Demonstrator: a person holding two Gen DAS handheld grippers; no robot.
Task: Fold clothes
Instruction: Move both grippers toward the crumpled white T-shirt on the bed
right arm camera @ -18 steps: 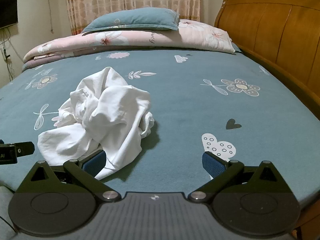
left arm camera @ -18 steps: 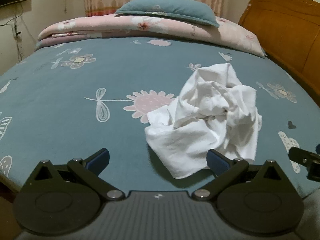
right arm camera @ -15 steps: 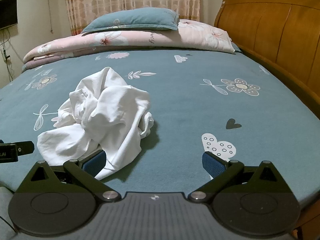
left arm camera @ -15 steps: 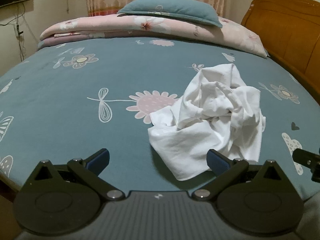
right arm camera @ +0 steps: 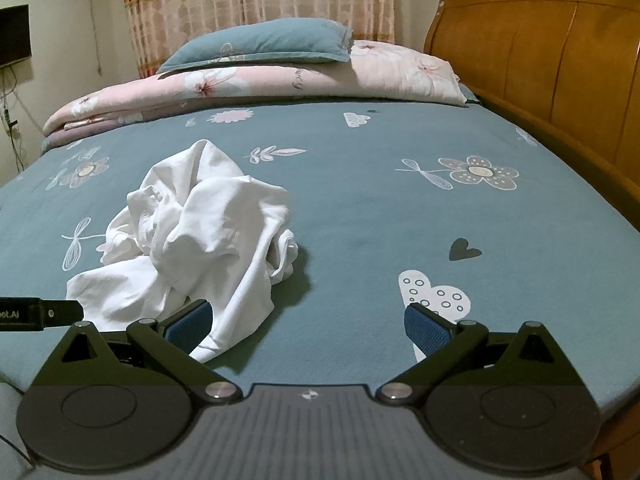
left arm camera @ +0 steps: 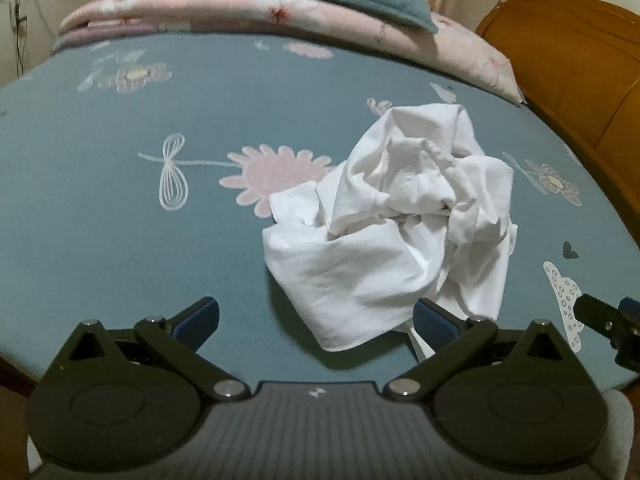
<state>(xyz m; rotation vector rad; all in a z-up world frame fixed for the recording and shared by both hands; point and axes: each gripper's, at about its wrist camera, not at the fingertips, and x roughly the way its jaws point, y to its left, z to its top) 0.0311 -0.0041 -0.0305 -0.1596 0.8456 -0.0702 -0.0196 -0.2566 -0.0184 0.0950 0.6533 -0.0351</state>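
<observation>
Nearest the cameras, the left claw (left arm camera: 316,316) and the right claw (right arm camera: 308,322) both stand spread wide with nothing clamped, poised low over the bed (right arm camera: 360,208). Just beyond them, the white garment (left arm camera: 396,232) lies in a crumpled heap on the teal sheet, its loose front flap reaching toward the left claw's opening. From here a pinch could catch several bunched layers at once, or snag the sheet beneath, so the heap would lift as a knot rather than spread flat. The cloth looks thin, soft and heavily creased, with no hem or sleeve clearly told apart. Farther back lie a folded pink quilt (right arm camera: 256,84) and a pillow (right arm camera: 260,44).
</observation>
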